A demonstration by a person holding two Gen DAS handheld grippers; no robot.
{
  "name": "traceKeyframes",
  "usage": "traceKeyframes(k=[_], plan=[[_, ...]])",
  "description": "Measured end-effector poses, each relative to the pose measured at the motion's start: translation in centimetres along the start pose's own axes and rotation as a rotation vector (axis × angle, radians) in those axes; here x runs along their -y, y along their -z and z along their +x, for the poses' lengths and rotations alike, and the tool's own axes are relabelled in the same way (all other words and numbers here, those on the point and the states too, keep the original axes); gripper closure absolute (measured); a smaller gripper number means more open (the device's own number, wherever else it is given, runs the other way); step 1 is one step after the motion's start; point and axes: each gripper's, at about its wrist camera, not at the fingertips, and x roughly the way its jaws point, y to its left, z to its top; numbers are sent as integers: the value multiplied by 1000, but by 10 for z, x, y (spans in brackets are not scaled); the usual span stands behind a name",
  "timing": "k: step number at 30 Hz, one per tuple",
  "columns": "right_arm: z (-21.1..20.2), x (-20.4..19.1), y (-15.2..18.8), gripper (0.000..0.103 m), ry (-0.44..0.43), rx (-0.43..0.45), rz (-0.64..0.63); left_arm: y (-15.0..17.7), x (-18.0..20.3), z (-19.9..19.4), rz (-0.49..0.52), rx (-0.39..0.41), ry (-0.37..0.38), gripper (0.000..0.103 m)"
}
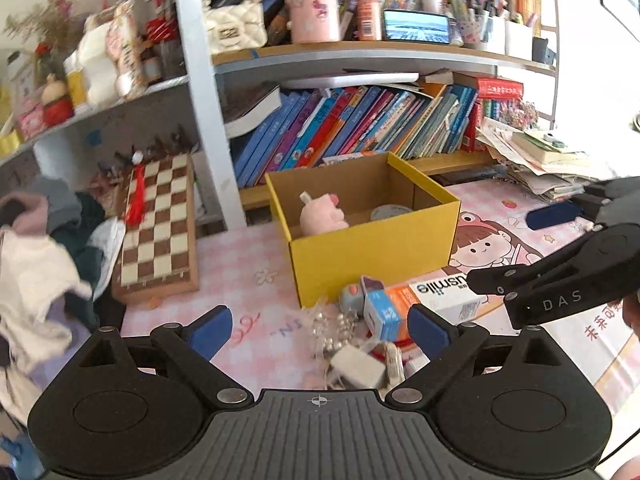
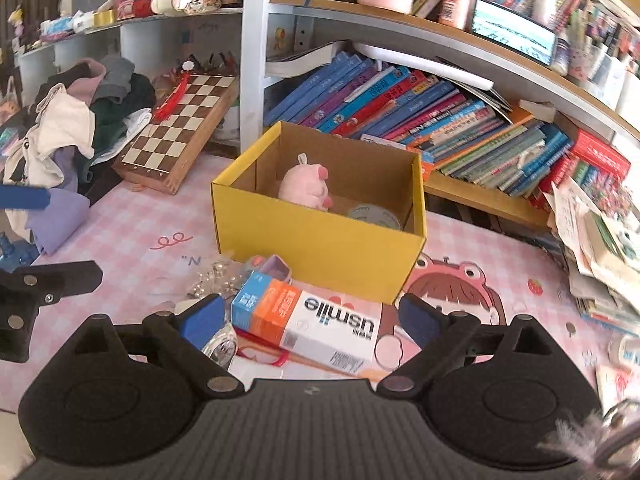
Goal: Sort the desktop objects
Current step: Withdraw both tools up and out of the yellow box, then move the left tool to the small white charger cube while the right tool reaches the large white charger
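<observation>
A yellow cardboard box stands open on the pink mat, holding a pink plush pig and a round tin. In front of it lies a pile: a white-and-orange usmile box, a small blue carton, beads in clear wrap, a white adapter. My left gripper hovers open over the pile. My right gripper is open, its fingers straddling the usmile box. Neither holds anything.
A wooden chessboard leans at the left beside a heap of clothes. Shelves of books rise behind the box. Stacked papers crowd the right side.
</observation>
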Motion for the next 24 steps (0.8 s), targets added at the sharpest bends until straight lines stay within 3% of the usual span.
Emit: traceKeyframes(k=[6, 24], plan=[[-13, -11, 23, 0, 44, 12, 52, 23, -6, -8, -72, -27, -7, 7], [-39, -26, 88, 0, 76, -16, 160, 84, -2, -29, -185, -54, -72, 7]])
